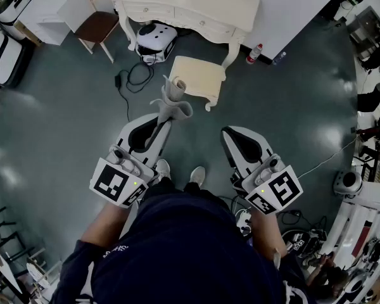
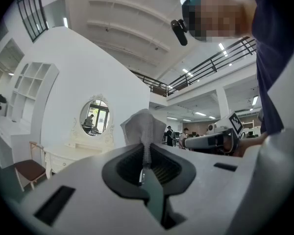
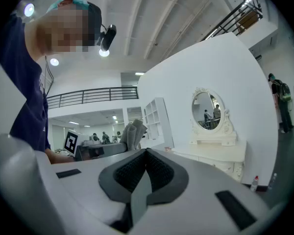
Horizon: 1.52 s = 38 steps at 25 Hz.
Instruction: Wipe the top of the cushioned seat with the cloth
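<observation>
Person: dark-sleeved torso [image 1: 177,246] fills the lower middle of the head view, nearest of all; two pale shoes [image 1: 179,173] show just past it on the grey-green floor [image 1: 63,125]; one arm runs out to each tool

Left gripper [image 1: 164,121]: lower left of centre in the head view; its own view shows the jaws pinched tight on a fold of fabric, with no gap between them

Cloth [image 1: 175,100]: grey, bunched, standing up out of the left jaws; its loose end overlaps the seat's near edge in the head view, but I judge it raised in the air and well clear; it also shows at middle left of the right gripper view [image 3: 131,133]

Right gripper [image 1: 227,135]: lower right of centre; jaws drawn together with nothing between them; idle beside its partner

Cushioned seat [image 1: 199,76]: cream stool in the upper middle of the head view, ahead of the feet and just in front of the dressing table [image 1: 190,5]; its top is bare

Floor clutter: black cable [image 1: 128,81] left of the seat; white and black machine [image 1: 156,40] under the table; small bottle [image 1: 253,54] by the table's right leg

Progress: cloth is in hand and that is all I can vouch for; no contact with the cushion shows; by my reckoning the reach down and every wiping stroke are yet to come
</observation>
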### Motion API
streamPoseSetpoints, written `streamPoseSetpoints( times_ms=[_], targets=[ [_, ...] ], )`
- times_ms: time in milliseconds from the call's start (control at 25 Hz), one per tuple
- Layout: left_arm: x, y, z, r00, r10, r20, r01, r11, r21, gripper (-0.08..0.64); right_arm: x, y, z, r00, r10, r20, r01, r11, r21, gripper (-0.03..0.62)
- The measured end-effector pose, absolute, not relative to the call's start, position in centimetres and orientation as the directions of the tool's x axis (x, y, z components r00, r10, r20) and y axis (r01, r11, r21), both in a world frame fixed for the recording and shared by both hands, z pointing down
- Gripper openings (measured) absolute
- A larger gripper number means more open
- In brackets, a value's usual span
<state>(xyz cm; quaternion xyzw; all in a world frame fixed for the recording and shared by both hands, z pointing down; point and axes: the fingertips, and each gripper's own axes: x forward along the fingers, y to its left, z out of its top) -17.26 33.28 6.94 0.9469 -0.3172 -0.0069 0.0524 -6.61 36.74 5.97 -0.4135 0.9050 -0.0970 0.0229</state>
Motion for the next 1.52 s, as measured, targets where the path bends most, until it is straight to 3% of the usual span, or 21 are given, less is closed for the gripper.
streamPoseSetpoints(
  times_ms=[1040, 1520],
  targets=[
    [-11.7, 35.9, 8.3, 0.746, -0.666, 0.026, -0.664, -0.74, 0.106, 0.032, 0.1, 38.8, 7.2, -0.687, -0.727, 0.003, -0.709, 0.669, -0.222, 0.022],
    [-11.0, 31.8, 9.9, 0.738, -0.673, 0.043, -0.672, -0.729, 0.128, 0.032, 1.4, 34.8, 8.7, -0.686, -0.727, 0.027, -0.709, 0.66, -0.247, 0.022]
  ],
)
